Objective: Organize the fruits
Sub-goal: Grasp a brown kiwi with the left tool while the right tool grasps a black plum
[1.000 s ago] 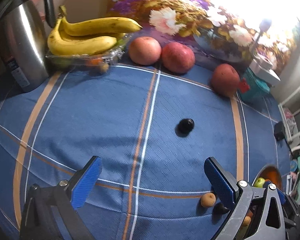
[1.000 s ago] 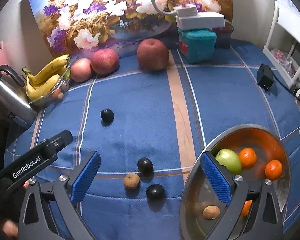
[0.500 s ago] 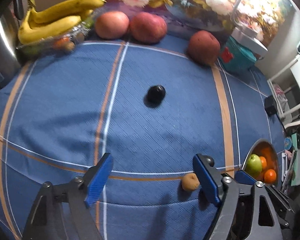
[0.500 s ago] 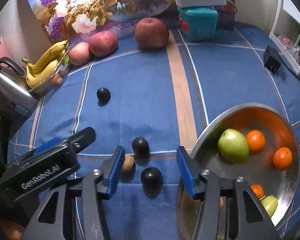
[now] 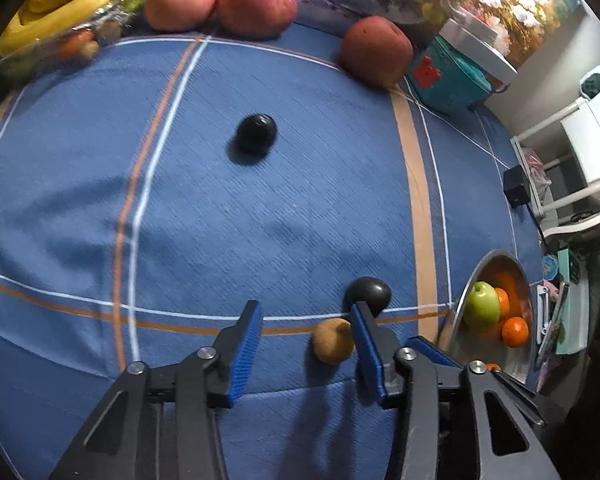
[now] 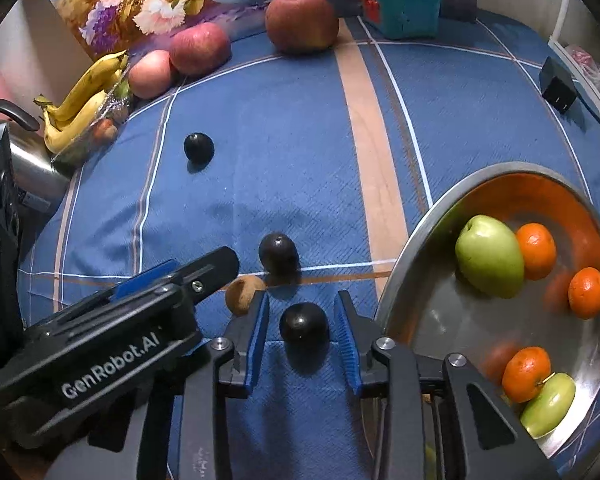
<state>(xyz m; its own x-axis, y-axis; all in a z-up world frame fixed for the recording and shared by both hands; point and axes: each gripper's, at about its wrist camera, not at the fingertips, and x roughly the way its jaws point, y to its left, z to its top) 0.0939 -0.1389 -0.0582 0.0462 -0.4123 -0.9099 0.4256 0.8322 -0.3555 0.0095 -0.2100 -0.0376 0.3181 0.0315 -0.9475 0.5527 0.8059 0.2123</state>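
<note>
Far left of the blue checked cloth (image 6: 300, 152), the kettle (image 6: 32, 168) and the bananas (image 6: 84, 112) sit untouched at the back edge, with three red apples (image 6: 300, 20) lined up along the flowered backdrop. A lone dark plum (image 6: 199, 147) waits out in the open, well apart from everything else.

Now to the cluster near the front. The left gripper (image 5: 304, 344) comes in steeply, its jaws just closing down to a medium gap, and the small brown fruit (image 5: 333, 340) lies between the blue pads, close against the right-hand one. The other pad stands clear of it, so there is no grip yet. Just behind that pad sits a second dark plum (image 5: 369, 294), close to the brown fruit.

Next door, the right gripper (image 6: 302, 330) is also closing, and it is down to a narrow gap around the front dark plum (image 6: 304, 326). The pads (image 6: 260, 328) flank the fruit on both sides and look to be at its skin or a hair off; whether they are pressing cannot be told from here.

On the right, the metal bowl (image 6: 420, 248) already holds green apples (image 6: 490, 256) and several oranges (image 6: 536, 246).

So the step in hand reads as a double pick, one small fruit per gripper. The next move calls for both sets of jaws to finish squeezing gently, round fruit being liable to squirt out or roll. The left needs to centre on the brown fruit without nudging the plum behind. Then lift and carry right to the bowl.
</note>
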